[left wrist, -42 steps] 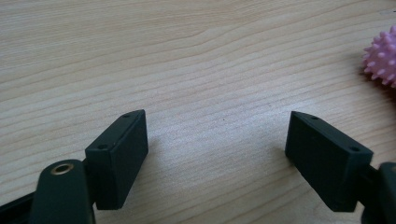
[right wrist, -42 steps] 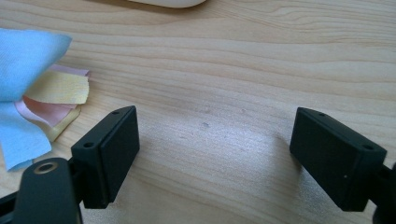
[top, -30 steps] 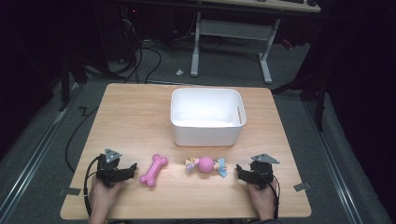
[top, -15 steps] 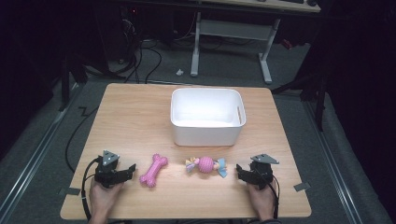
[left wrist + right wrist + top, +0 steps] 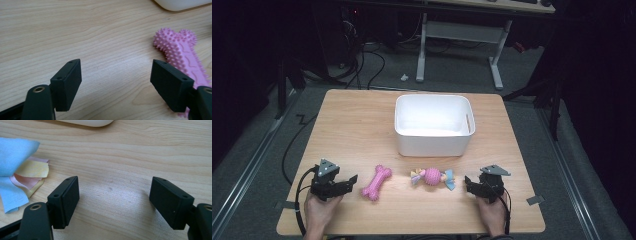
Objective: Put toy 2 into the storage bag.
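A wooden table (image 5: 362, 125) seen from above, with a person's two hands coming in at its near edge, each holding a black gripper.

Near the front left corner, the left gripper (image 5: 348, 181) rests low over the wood and points to the right, toward a pink bone toy (image 5: 376, 182). Its jaws are spread wide with bare wood between them, and they have just been closing a little. In the left gripper view (image 5: 116, 82), the spiky pink bone toy (image 5: 180, 53) lies just beside the right-hand jaw, outside the gap; whether it touches that jaw is hard to tell.

The bone toy lies near the front edge, left of centre, tilted with its far end leaning right. Just right of it, apart from it, lies a ball toy (image 5: 432, 177): a pink spiky ball with blue and yellow cloth strips at both ends.

Behind both toys, at the middle of the table, stands a white bin (image 5: 432, 142), open at the top.

Near the front right corner, the right gripper (image 5: 468, 182) points left toward the ball toy. Its jaws are spread wide over bare wood, pinching nothing. In the right gripper view (image 5: 113, 201), the toy's cloth strips (image 5: 15, 170) lie beyond the left-hand jaw.
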Demonstrator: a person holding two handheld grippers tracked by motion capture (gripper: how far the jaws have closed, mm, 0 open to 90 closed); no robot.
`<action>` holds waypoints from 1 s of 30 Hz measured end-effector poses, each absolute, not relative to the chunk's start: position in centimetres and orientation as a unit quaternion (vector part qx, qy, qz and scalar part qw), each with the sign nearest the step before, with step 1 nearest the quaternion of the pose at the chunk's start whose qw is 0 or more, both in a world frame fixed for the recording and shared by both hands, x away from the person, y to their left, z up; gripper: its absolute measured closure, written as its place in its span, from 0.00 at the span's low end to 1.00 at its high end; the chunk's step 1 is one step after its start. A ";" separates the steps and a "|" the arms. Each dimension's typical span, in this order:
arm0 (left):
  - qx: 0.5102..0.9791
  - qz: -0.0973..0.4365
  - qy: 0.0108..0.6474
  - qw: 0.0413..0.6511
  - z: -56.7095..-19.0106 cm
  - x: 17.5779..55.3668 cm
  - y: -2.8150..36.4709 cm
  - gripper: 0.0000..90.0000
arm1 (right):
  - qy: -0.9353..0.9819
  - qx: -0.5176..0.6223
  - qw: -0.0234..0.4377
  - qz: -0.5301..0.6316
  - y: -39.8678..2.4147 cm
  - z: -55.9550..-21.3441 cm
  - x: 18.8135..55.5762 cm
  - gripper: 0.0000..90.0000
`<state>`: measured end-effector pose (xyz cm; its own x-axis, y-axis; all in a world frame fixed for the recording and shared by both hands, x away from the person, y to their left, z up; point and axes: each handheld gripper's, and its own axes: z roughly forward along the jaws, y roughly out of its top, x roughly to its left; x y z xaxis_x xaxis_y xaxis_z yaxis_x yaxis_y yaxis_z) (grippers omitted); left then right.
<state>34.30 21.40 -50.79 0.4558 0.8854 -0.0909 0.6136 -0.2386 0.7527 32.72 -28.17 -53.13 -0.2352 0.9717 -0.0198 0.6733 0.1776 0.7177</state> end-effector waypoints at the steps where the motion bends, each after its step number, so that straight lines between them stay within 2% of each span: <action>1: 0.765 0.182 0.488 0.378 -50.6 34.2 21.2 0.29 | 0.727 0.565 0.248 0.301 -28.2 -53.1 32.7 0.27; 15: 0.786 0.166 0.454 0.386 -48.7 33.5 18.3 0.32 | 0.730 0.562 0.247 0.301 -28.1 -53.1 32.7 0.27; 30: 0.815 0.137 0.433 0.359 -49.2 34.1 14.6 0.37 | 0.734 0.556 0.244 0.303 -28.1 -53.1 32.6 0.27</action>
